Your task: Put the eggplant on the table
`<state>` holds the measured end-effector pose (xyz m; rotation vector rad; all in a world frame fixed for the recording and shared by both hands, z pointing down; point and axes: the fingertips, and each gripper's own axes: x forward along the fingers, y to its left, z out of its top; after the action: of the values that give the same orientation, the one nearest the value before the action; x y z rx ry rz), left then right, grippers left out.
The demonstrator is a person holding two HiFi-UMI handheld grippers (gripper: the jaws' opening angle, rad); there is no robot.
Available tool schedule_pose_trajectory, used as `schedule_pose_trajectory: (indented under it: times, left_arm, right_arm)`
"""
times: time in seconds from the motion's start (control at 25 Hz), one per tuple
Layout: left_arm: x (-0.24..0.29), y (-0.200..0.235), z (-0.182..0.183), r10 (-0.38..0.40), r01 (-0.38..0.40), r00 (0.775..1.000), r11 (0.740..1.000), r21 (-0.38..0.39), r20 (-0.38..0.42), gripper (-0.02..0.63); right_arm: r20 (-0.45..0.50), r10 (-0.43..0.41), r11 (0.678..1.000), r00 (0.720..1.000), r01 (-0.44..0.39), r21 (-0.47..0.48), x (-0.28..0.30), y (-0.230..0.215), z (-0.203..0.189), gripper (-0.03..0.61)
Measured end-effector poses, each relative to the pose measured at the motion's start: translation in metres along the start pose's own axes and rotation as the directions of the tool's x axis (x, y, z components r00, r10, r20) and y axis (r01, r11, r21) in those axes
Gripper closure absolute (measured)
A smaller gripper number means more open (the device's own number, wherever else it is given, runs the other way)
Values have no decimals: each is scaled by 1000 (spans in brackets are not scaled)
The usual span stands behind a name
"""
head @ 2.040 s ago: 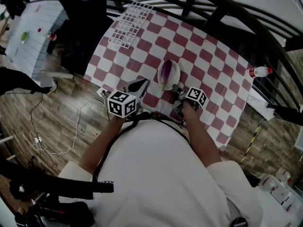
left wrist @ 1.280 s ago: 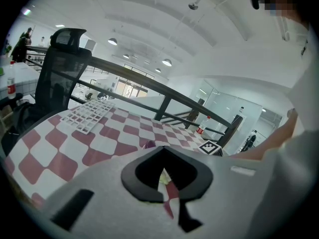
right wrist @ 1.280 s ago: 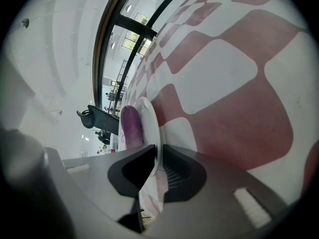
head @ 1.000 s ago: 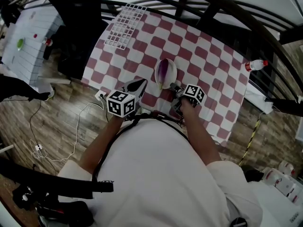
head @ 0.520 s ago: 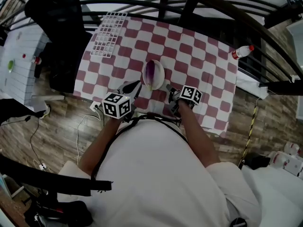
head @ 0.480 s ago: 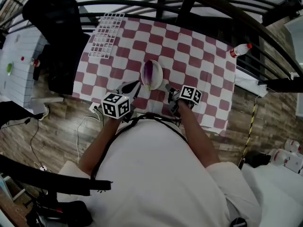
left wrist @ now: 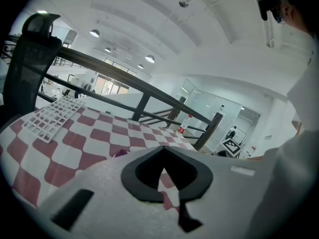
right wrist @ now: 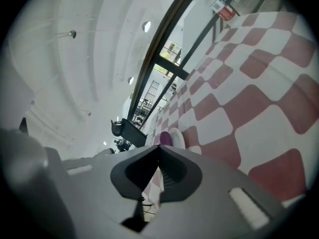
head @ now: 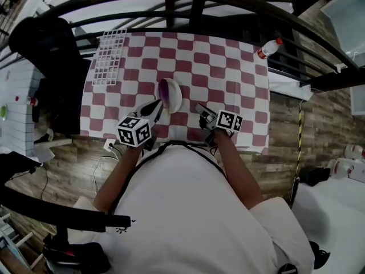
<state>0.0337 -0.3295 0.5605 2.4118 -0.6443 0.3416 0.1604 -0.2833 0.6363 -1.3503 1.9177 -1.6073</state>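
L gripper (left wrist: pixel 162 149), R gripper (right wrist: pixel 158 148): both closed.

Bright, even indoor light fills every view. Round ceiling lamps (left wrist: pixel 149 59) glow high beyond the left fingers (left wrist: pixel 89 183), without harsh glare. Both gripper views are fisheye circles with black corners; the left and right fingers (right wrist: pixel 224 183) loom soft and out of focus. Around them the checked worktop (head: pixel 217 67) shows only faint shadows, its edges bowed

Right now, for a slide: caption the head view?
Left gripper and right gripper near an eggplant on a plate, checkered table.
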Motion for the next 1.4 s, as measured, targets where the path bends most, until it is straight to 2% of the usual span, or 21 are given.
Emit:
schedule_pose_trajectory:
  times: [0.12,0.28,0.6,0.76,0.92,1.4]
  left_arm:
    - [0,-2,3,-6,6,1000,1000,-5,7,614]
    - [-5,-5,10,-13,13,1000,1000,9,21,614]
    - [-17,-23,44,-40,36,995,998,53,94,614]
    - [-22,-26,53,-49,43,993,997,59,110,614]
    - [-24,-19,51,-34,28,994,998,60,105,614]
    - [-18,-13,45,-21,17,996,999,47,89,614]
  right_arm:
    - [33,21,998,999,-19,-59,-12,16,7,571]
    - [92,17,983,996,1,-183,-30,39,22,571]
    - [219,107,914,970,-10,-406,-69,112,52,572]
    - [271,152,898,951,-18,-440,-80,137,61,572]
    - [272,150,873,950,2,-488,-81,142,63,572]
    - [250,124,870,960,16,-492,-72,131,62,572]
